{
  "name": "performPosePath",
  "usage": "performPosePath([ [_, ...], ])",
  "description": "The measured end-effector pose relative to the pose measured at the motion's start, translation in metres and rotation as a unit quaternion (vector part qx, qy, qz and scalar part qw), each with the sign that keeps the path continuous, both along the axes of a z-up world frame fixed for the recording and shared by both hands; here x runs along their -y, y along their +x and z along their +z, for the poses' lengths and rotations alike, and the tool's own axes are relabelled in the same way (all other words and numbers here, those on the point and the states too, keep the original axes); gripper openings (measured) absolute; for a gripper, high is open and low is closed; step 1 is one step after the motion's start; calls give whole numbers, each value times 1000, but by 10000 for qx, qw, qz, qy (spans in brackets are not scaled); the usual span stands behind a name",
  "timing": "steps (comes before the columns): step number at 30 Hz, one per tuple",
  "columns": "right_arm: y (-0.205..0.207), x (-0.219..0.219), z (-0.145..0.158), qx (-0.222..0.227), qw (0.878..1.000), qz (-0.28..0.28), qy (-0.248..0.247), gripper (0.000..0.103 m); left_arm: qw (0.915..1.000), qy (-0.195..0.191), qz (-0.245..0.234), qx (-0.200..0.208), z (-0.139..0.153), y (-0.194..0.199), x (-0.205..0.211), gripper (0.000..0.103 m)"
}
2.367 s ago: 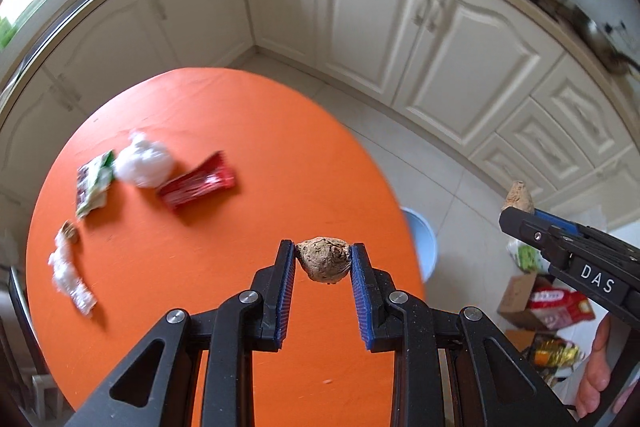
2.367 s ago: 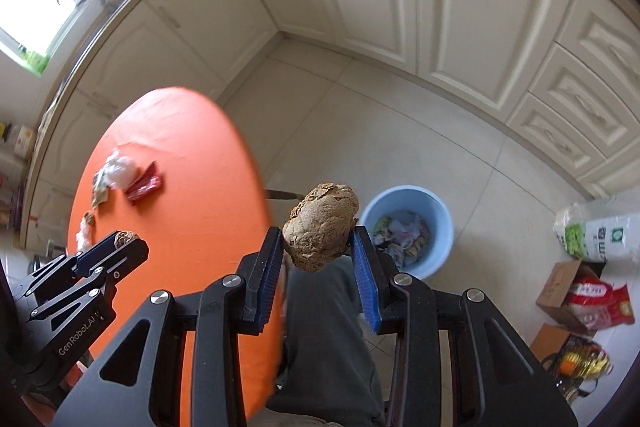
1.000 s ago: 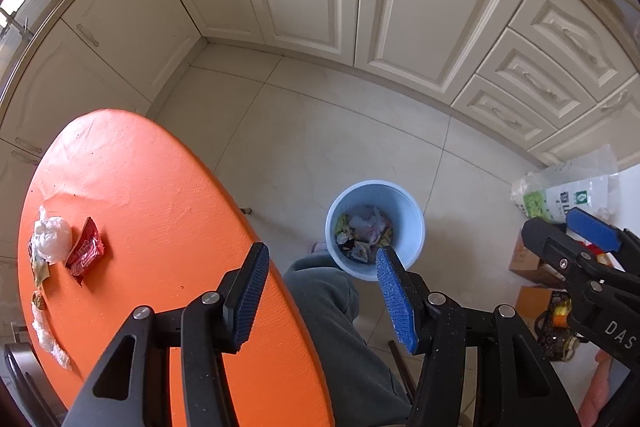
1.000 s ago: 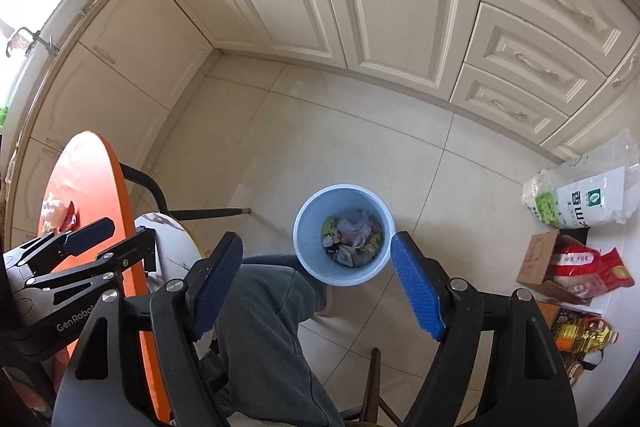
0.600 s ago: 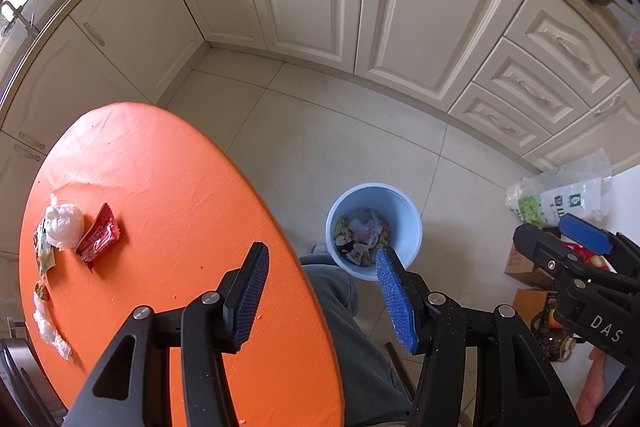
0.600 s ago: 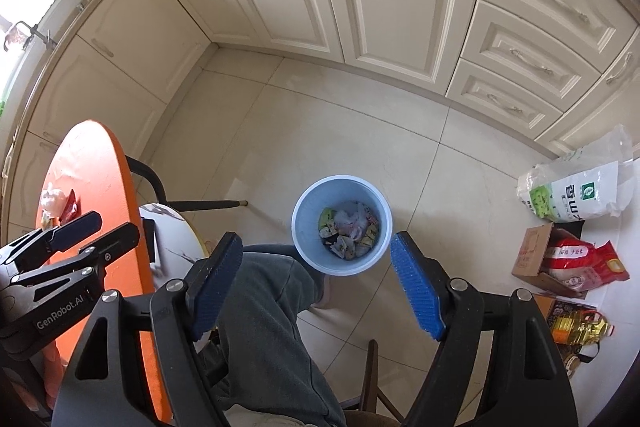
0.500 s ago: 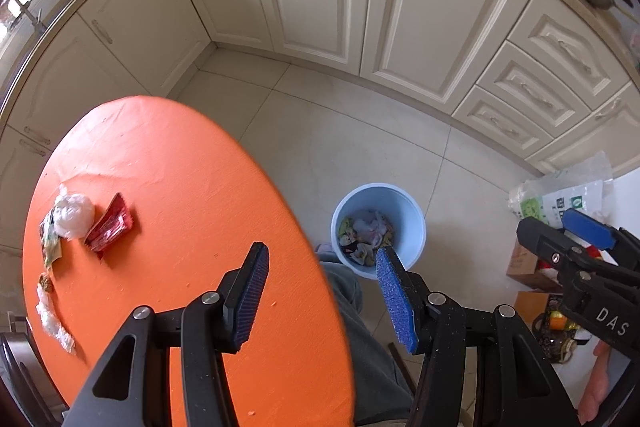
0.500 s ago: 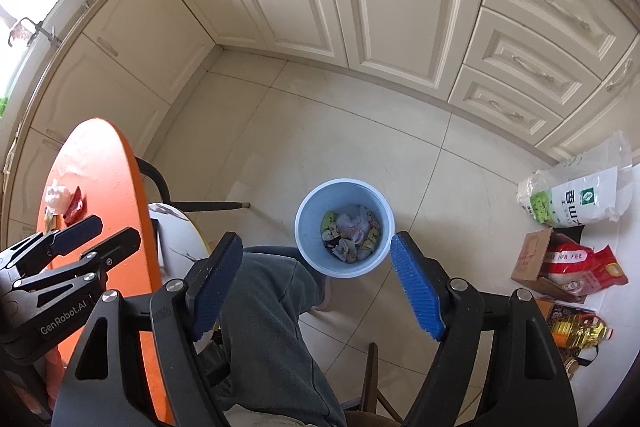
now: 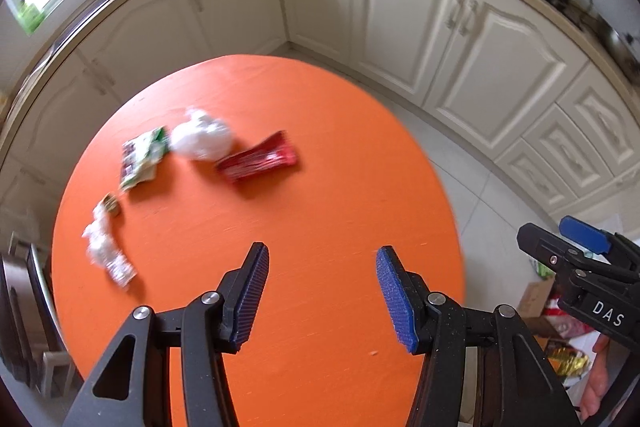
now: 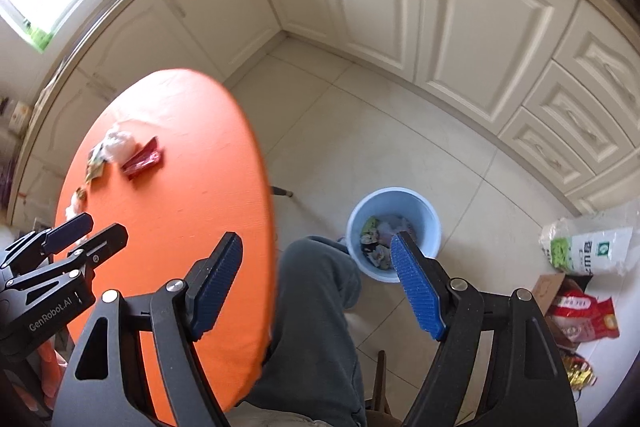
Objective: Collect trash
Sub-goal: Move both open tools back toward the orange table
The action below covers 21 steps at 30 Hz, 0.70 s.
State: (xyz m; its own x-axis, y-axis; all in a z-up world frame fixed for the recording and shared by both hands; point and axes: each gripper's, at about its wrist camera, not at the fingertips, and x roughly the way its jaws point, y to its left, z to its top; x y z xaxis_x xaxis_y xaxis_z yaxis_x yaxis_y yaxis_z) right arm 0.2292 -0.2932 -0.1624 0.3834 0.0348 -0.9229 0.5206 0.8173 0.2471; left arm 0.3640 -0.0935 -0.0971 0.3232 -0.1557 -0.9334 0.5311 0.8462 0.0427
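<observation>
My left gripper (image 9: 322, 265) is open and empty over the near part of the round orange table (image 9: 340, 187). On the table's left side lie a red wrapper (image 9: 258, 163), a white crumpled bag (image 9: 202, 139), a green-and-white packet (image 9: 140, 157), a small brown scrap (image 9: 111, 205) and a clear plastic wrapper (image 9: 106, 253). My right gripper (image 10: 316, 253) is open and empty above the person's knee, beside the table edge (image 10: 264, 187). The blue trash bin (image 10: 394, 233) stands on the floor behind its right finger, with trash inside.
Cream kitchen cabinets (image 9: 460, 27) run along the back. A white-and-green sack (image 10: 588, 247), a cardboard box and red bags (image 10: 580, 311) lie on the floor at the right. The person's grey trouser leg (image 10: 316, 315) sits between table and bin. A chair (image 9: 24, 307) stands left.
Both grippers dropped their brown lumps and stand open. The left gripper swung from over the bin back over the table. The right gripper turned left, so the table fills more of its view.
</observation>
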Motion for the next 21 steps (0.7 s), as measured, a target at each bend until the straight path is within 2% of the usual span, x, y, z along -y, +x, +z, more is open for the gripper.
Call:
performPosePath([
  [9, 51, -64, 5, -46, 9976, 695, -16, 79, 9945, -33, 1049, 37, 19, 21, -103, 52],
  [15, 93, -100, -1, -208, 9941, 1066, -8, 82, 9845, -136, 1746, -98, 19, 37, -171, 52],
  [21, 137, -133, -5, -327, 9898, 1375, -193, 84, 9741, -288, 2231, -239, 15, 62, -219, 60],
])
